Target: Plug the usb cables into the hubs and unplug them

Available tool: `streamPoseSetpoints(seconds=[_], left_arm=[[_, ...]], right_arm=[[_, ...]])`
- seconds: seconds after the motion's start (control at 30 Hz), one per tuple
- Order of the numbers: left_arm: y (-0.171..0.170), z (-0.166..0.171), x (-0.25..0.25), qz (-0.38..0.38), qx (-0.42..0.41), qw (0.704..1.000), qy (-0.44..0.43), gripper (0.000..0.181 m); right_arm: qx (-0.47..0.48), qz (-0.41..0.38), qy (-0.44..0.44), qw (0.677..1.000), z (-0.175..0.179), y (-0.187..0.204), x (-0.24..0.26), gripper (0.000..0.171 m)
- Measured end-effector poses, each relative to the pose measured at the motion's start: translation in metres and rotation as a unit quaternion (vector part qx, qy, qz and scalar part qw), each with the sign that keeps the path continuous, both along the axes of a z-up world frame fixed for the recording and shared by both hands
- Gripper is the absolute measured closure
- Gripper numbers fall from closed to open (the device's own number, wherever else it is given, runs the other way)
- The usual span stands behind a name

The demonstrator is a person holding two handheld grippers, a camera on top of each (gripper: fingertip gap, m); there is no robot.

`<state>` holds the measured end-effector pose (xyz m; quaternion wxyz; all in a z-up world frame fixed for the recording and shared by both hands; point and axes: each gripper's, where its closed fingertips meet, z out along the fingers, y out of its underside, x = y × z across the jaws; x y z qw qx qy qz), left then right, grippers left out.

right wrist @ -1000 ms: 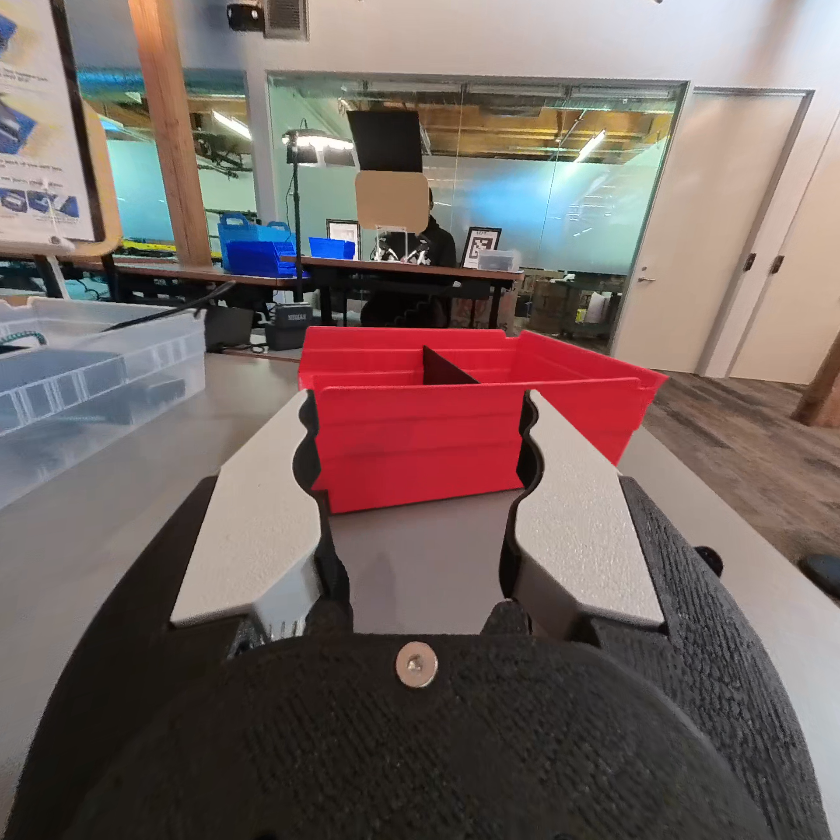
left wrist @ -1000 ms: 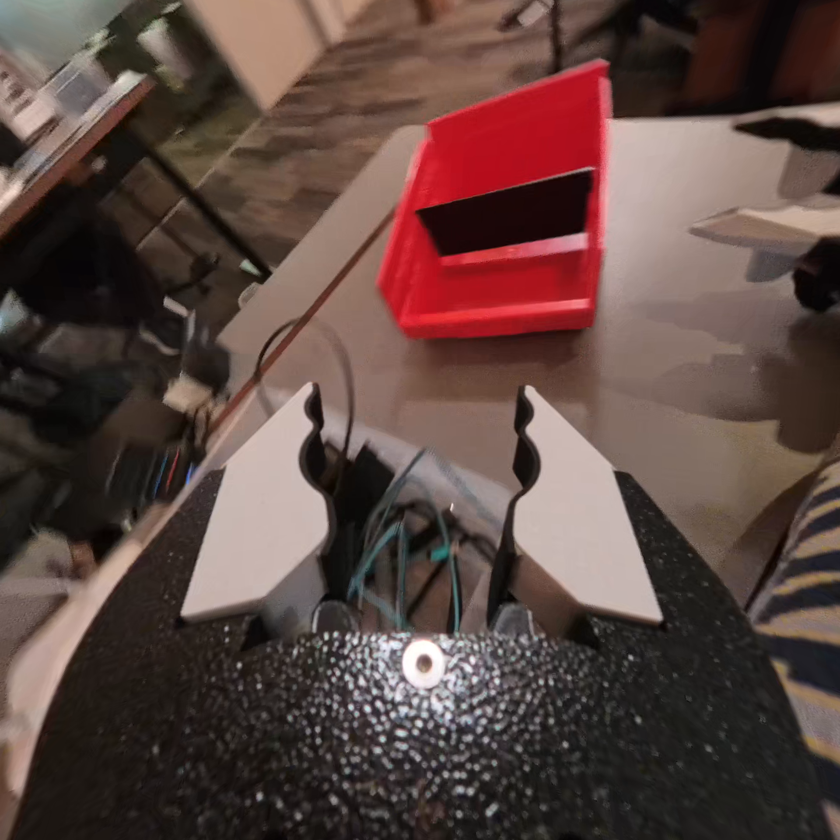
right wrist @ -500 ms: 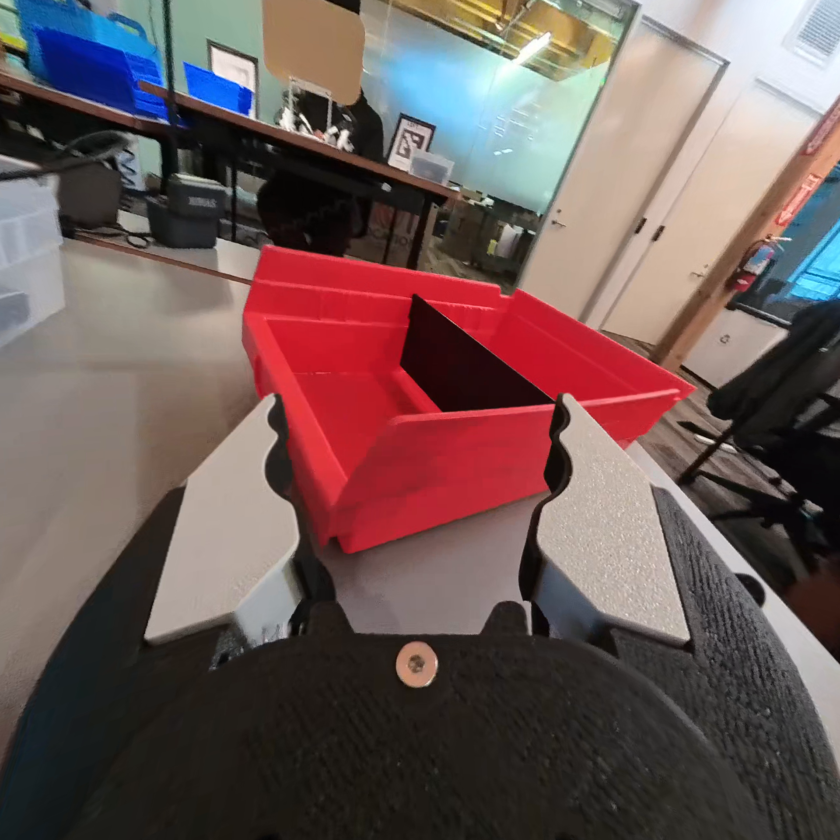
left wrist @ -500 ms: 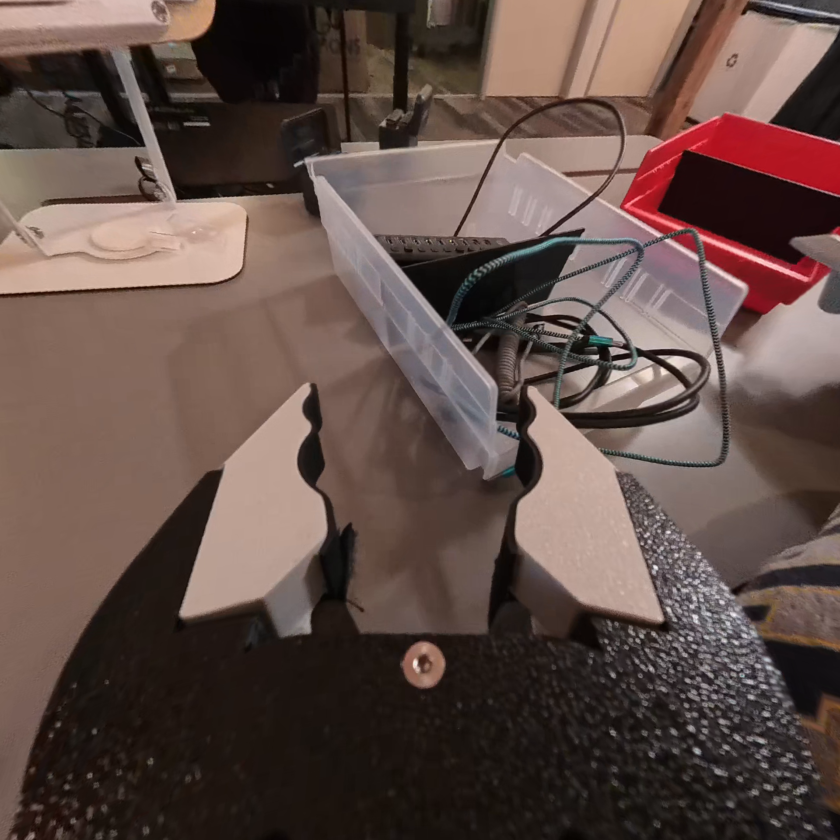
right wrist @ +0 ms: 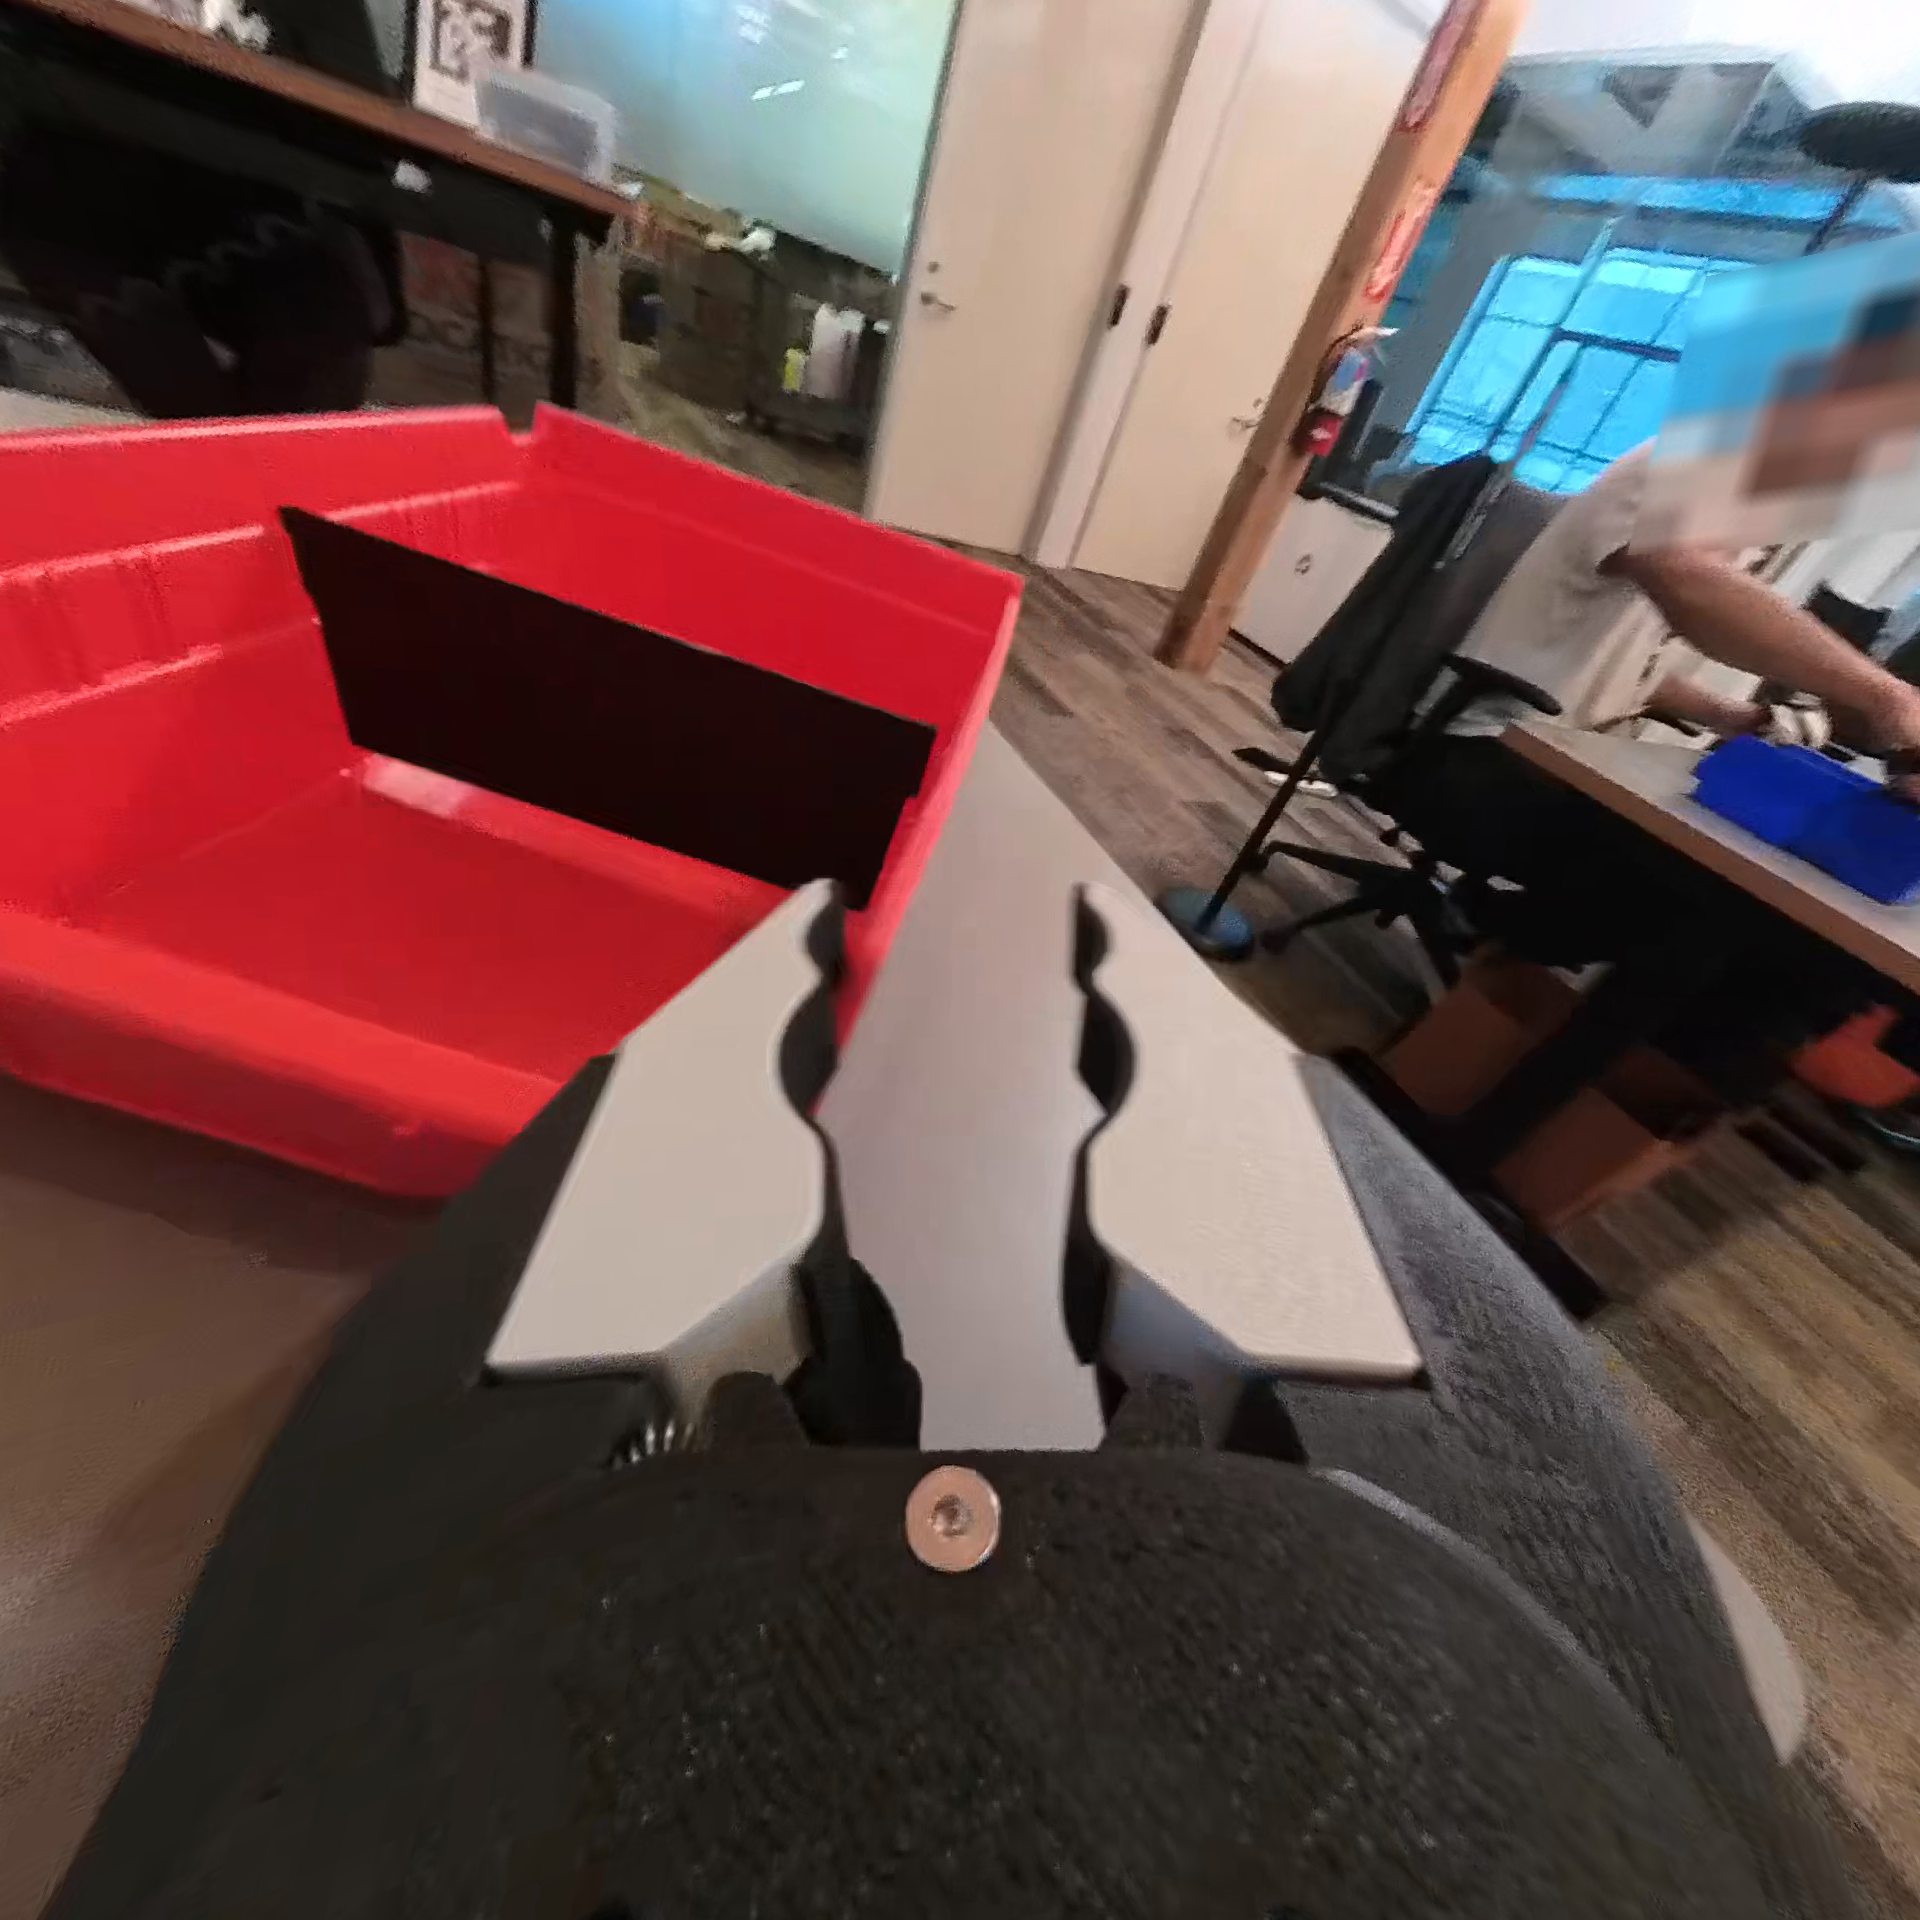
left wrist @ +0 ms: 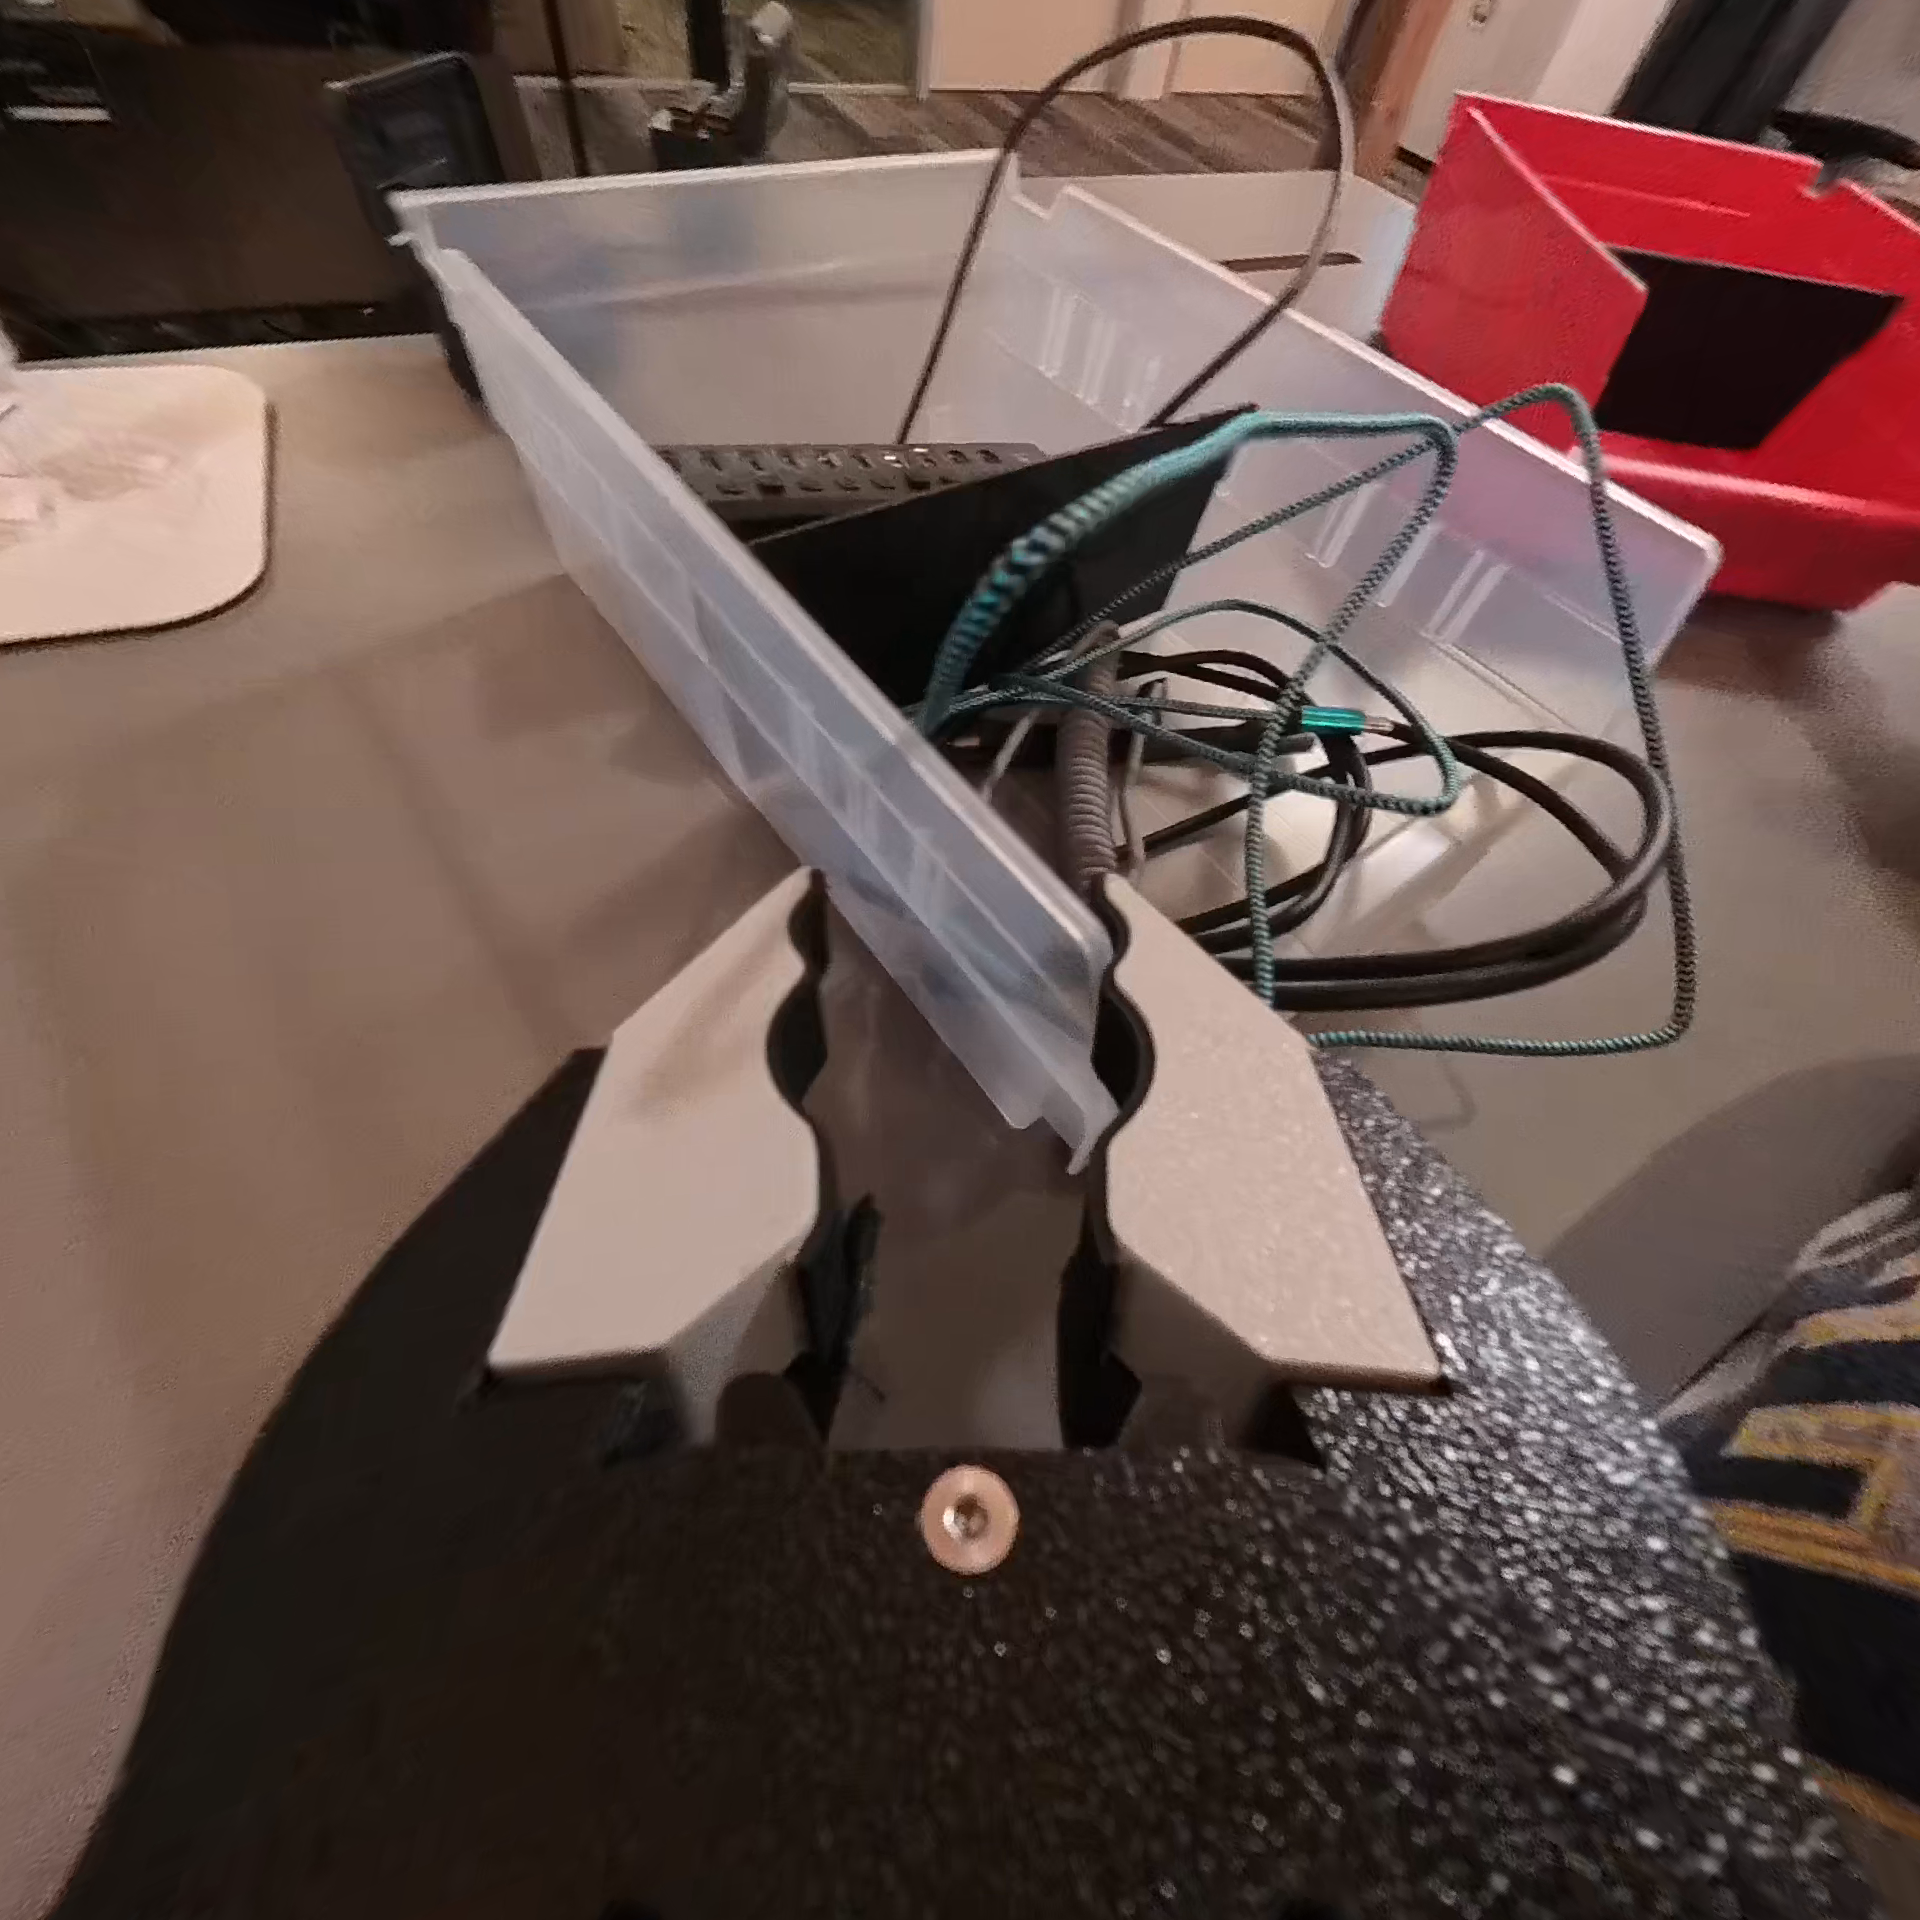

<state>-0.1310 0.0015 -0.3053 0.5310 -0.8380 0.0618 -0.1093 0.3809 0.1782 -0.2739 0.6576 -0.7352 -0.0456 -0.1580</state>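
Observation:
A clear plastic bin (left wrist: 727, 623) stands on the brown table. It holds a black USB hub (left wrist: 852, 462), a black divider (left wrist: 987, 561), a teal braided cable (left wrist: 1600, 644) with a teal plug (left wrist: 1335, 720), a grey coiled cable (left wrist: 1086, 790) and black cables (left wrist: 1558, 935). Some cables spill out over the bin's low front. My left gripper (left wrist: 961, 883) is open, its jaws partly closed around the near end of the bin's side wall, which touches the right finger. My right gripper (right wrist: 956, 894) is open and empty, over the table beside the red bin (right wrist: 312, 1081).
The red bin (left wrist: 1507, 291) with a black divider stands right of the clear bin. A white pad (left wrist: 125, 499) lies at the far left. The table's right edge runs past my right gripper. Beyond it are an office chair (right wrist: 1382, 665) and a person (right wrist: 1558, 623) at another table. About 55 centimetres separates my left fingertips from my right.
My left gripper has moved forward onto the clear bin's near wall end and its jaws have narrowed. My right gripper has swung right past the red bin and its jaws have narrowed too.

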Motion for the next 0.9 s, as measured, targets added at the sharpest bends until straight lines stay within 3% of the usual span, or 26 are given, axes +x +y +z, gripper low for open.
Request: streamPoseSetpoints(seconds=[0.03,0.07,0.17,0.27,0.3,0.37,0.4,0.43,0.53,0.57,0.9], left_arm=[[0.000,0.000,0.004,-0.017,0.001,1.000,0.006,0.142],[0.000,0.001,0.004,-0.024,0.003,1.000,0.017,0.153],[0.004,0.002,-0.026,0.040,0.010,0.993,0.109,0.170],[0.009,0.001,-0.050,0.076,0.014,0.983,0.166,0.174],[0.012,0.000,-0.051,0.071,0.011,0.985,0.156,0.174],[0.019,-0.005,-0.049,0.054,-0.007,0.992,0.116,0.167],[0.022,-0.010,-0.051,0.053,-0.024,0.994,0.098,0.161],[0.025,-0.015,-0.049,0.040,-0.044,0.996,0.072,0.154],[0.030,-0.011,-0.060,0.061,-0.035,0.995,0.066,0.174],[0.030,-0.010,-0.070,0.081,-0.031,0.992,0.092,0.178],[-0.012,-0.009,-0.130,0.176,-0.028,0.983,0.043,0.180]], right_arm=[[-0.012,0.013,-0.002,1.000,-0.003,0.002,0.002,0.149],[-0.019,0.021,-0.004,1.000,-0.004,0.003,0.005,0.163],[-0.019,0.019,0.003,1.000,-0.002,0.004,0.016,0.165],[-0.027,0.027,0.008,0.999,-0.002,0.005,0.018,0.165],[-0.032,0.029,0.009,0.999,-0.003,0.005,0.018,0.162],[-0.040,0.052,0.023,0.998,-0.007,0.007,0.012,0.137],[-0.052,0.069,0.039,0.995,-0.011,0.008,0.006,0.134],[-0.065,0.078,0.054,0.993,-0.016,0.010,0.004,0.135],[-0.075,0.071,0.058,0.993,-0.019,0.010,0.011,0.168],[-0.079,0.076,0.055,0.992,-0.019,0.009,0.012,0.168],[-0.121,0.155,0.021,0.980,-0.018,-0.018,0.032,0.167]])
